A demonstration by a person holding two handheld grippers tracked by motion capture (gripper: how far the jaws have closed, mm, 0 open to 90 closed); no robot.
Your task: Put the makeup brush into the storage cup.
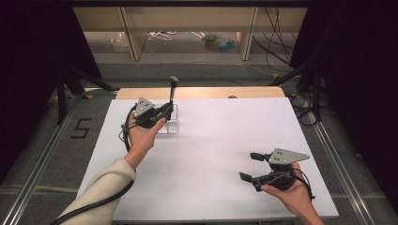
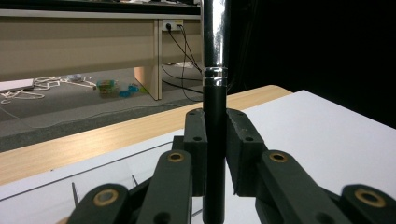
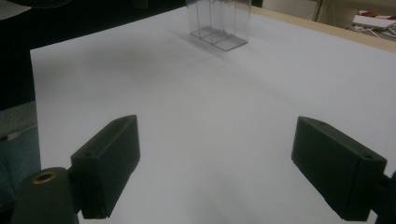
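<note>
Over the clear box [image 1: 170,123] at the tabletop's [image 1: 211,178] far left, a rod [image 1: 172,93] is held upright, clenched by the left tongs [image 1: 165,111], seemingly for lowering in; the right tongs [image 1: 249,166] are kept released, well apart.

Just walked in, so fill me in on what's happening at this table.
A person stands at a white table with a two-jaw gripper in each hand. The left gripper is shut on a slim black and silver tool, holding it upright right by a clear plastic box at the far left of the table. The right gripper rests low near the front right edge with its jaws wide open and nothing between them.
</note>
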